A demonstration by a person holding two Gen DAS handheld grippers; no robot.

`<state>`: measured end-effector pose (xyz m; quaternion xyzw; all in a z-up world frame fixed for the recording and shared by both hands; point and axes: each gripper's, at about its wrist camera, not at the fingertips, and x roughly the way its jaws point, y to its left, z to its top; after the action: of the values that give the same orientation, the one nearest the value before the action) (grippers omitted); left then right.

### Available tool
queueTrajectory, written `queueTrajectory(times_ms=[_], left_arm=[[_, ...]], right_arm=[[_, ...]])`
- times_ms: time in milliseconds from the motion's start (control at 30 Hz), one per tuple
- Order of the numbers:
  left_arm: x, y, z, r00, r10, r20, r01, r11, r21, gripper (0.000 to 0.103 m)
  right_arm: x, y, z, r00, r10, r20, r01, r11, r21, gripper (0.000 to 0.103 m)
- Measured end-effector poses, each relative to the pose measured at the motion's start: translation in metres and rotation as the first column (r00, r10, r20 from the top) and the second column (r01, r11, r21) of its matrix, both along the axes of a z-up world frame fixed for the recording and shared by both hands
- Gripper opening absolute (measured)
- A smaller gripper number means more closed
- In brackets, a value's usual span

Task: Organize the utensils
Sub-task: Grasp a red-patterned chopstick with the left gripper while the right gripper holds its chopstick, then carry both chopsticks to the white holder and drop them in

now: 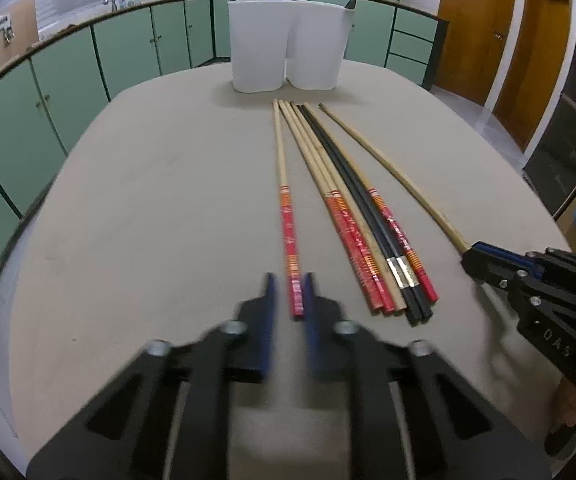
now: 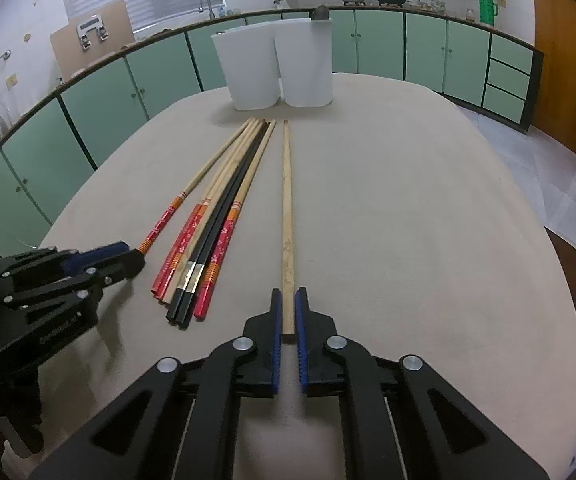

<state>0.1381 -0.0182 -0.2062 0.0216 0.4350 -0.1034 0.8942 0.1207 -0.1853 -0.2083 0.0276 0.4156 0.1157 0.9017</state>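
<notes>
**Both grippers closing around single chopsticks at the near edge of the tabletop**

The left gripper is straddling the thick end of a red-handled chopstick, its blue pads sitting just beside the stick with thin gaps on both sides, so the grasp is loose rather than clenched; motion blur is softening this view. The right gripper is bracketing the butt of a plain bamboo chopstick, and its pads are lying close along the wood; whether they are actually pressing it I cannot tell.

The beige tabletop is carrying everything. At its far edge a white double-compartment holder is standing upright, with a dark rounded tip showing above its right rim. Between the two singled-out sticks, a bundle of chopsticks is lying side by side: red-handled ones, a plain one and a black pair with silver bands, all pointing toward the holder.

The left wrist view is showing the right gripper from the side, with the plain stick's end running into its fingers. The right wrist view is showing the left gripper side-on, its tip meeting the red-handled stick's orange-banded end.
</notes>
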Motion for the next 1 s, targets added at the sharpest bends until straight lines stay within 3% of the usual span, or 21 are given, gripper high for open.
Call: queueTrajectory(times_ms=[200,500,1000], left_arm=[[-0.003,0.003,0.007,1.0,0.008,0.006,-0.008,1.0,-0.013,0.005],[-0.014,0.015,0.066,0.99,0.025,0.136,-0.023,1.0,-0.014,0.005],[0.003,0.017,0.157,0.935,0.003,0.354,0.019,0.998,-0.059,0.005]], right_arm=[[-0.004,-0.003,0.015,0.999,0.007,0.038,-0.007,1.0,0.005,0.007],[-0.007,-0.011,0.066,0.99,0.013,0.141,-0.017,0.999,0.03,0.007],[0.018,-0.022,0.151,0.962,0.02,0.272,-0.052,0.992,0.111,0.007]])
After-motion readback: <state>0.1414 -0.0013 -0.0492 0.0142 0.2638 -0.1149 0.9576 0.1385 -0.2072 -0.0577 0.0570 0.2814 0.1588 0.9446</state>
